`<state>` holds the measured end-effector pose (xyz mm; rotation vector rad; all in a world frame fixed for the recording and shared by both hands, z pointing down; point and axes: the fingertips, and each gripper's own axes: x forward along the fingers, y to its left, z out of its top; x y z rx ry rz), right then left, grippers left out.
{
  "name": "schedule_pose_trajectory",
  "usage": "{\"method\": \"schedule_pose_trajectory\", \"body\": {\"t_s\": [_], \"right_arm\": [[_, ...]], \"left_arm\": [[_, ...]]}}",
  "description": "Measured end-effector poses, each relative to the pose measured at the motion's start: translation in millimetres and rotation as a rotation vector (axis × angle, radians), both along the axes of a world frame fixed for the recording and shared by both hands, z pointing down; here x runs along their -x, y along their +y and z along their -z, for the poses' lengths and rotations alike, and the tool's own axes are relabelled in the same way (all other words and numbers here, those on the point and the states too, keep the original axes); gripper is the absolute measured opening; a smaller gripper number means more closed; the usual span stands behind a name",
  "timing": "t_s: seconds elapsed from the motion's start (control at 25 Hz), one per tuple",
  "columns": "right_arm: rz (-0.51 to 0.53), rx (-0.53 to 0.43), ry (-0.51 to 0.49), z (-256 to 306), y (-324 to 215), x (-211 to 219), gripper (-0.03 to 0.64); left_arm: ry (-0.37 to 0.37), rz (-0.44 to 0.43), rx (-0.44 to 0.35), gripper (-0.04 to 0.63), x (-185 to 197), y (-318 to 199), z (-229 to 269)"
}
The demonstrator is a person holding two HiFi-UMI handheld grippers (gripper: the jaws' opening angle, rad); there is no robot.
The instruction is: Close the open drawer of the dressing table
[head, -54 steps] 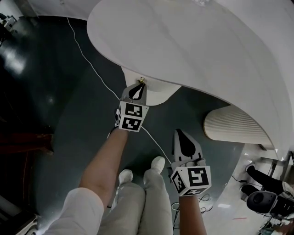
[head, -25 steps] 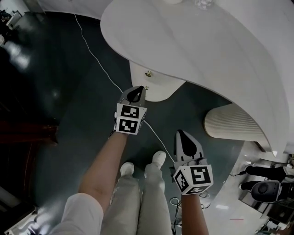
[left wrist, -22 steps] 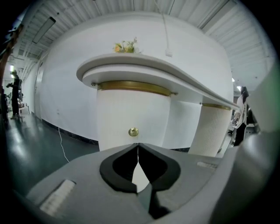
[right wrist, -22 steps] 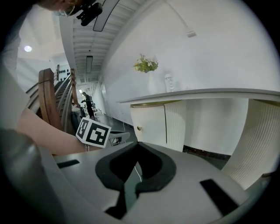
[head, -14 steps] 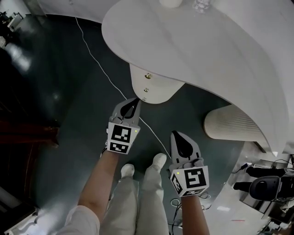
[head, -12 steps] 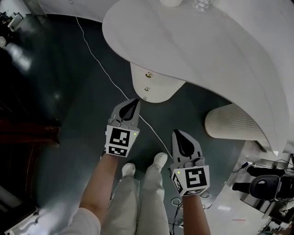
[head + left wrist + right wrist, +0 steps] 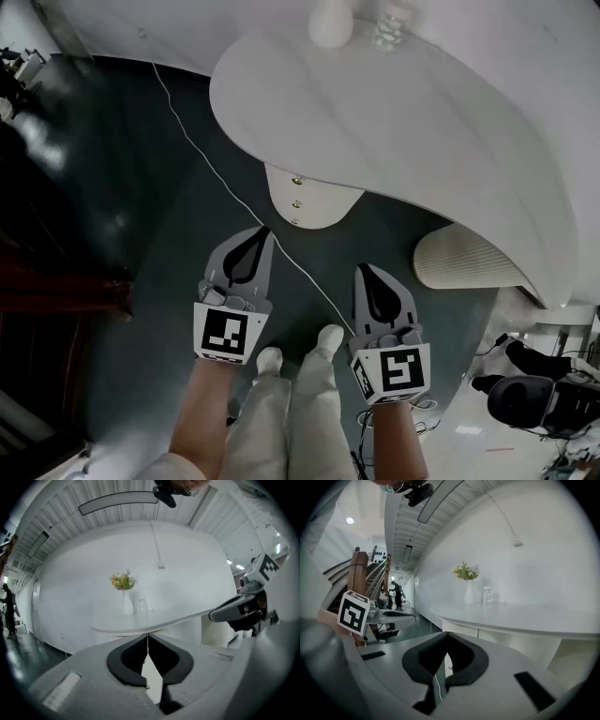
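Note:
The white dressing table (image 7: 422, 112) curves across the head view. Beneath its near edge sits the drawer unit (image 7: 317, 199), three small brass knobs down its front, all fronts looking flush. My left gripper (image 7: 262, 231) hovers over the dark floor just short of the unit, jaws shut and empty. My right gripper (image 7: 364, 269) hangs beside it, also shut on nothing. In the left gripper view the closed jaws (image 7: 148, 637) aim at the table's edge (image 7: 154, 623), a knob (image 7: 147, 686) showing behind them. In the right gripper view one knob (image 7: 450, 667) shows beyond my right gripper's (image 7: 447, 633) shut jaws.
A white vase (image 7: 330, 22) with flowers and a glass (image 7: 390, 26) stand at the table's far side. A ribbed white cabinet (image 7: 469, 258) sits under the table at right. A white cable (image 7: 220, 183) crosses the floor. My shoes (image 7: 326, 337) are below; equipment (image 7: 544, 398) lies at lower right.
My left gripper has drawn back from the drawer knobs toward my body and sits lower in view. The right gripper has barely moved. The vase has come into view.

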<state>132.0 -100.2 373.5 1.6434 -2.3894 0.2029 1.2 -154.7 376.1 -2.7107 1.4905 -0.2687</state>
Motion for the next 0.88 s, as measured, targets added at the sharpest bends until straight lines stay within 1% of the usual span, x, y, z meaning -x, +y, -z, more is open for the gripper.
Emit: {"method": "schedule_pose_trajectory", "body": {"t_s": [0.12,0.24,0.52,0.72,0.88], "right_arm": [[-0.008,-0.084,0.023,30,-4,-3,0.000],[-0.037,-0.137,0.028,50,-9,-10,0.000],[-0.067,-0.198,0.058,94,-14,-20,0.000],[-0.085,-0.228,0.072,115,-13,-27,0.000],[-0.104,-0.240,0.087,120,-16,-30,0.000]], "left_arm": [[-0.006,-0.004,-0.060,0.017,-2,-2,37],[0.009,-0.004,-0.088,0.017,-1,-5,62],[0.040,-0.008,-0.130,0.017,-2,-8,110],[0.040,-0.029,-0.144,0.017,-8,-7,125],[0.051,-0.031,-0.144,0.017,-8,-9,129]]}}
